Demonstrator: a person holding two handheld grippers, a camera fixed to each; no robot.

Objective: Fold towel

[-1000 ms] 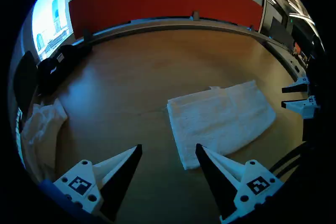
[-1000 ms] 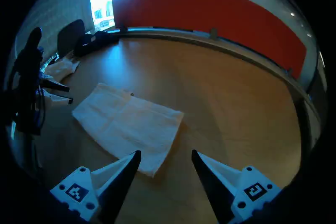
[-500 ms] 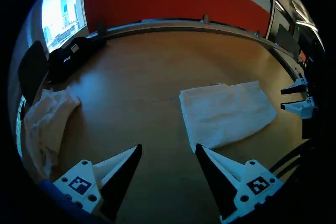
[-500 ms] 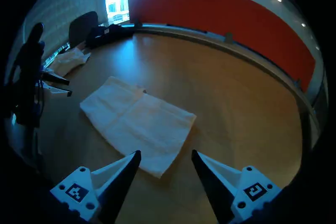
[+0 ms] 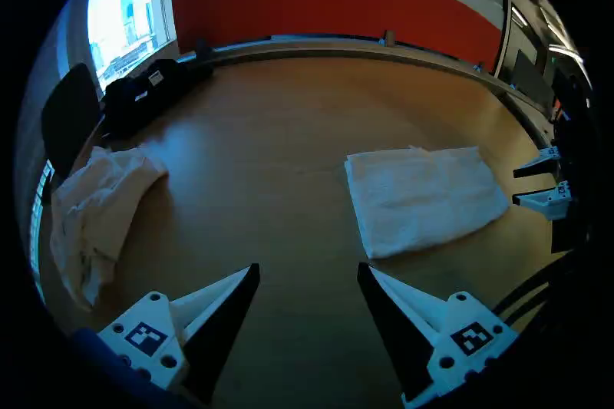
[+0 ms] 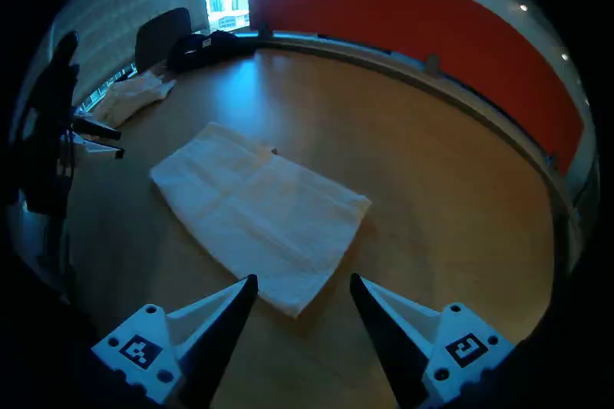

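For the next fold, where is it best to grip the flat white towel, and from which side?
Take the white towel at its near corner, just ahead of the right claw. It lies flat on the table, so come low from that near side, probably slipping one finger under the edge.

cropped, dark or tiny around the towel [image 5: 422,198]
right of it, right gripper [image 5: 516,183] cropped to two fingertips; far left, crumpled cloth [image 5: 96,209] fading into the dark rim; beyond, black bundle [image 5: 146,90] too dark to identify; at the towel's far edge, speck [image 6: 274,151] too small to tell.
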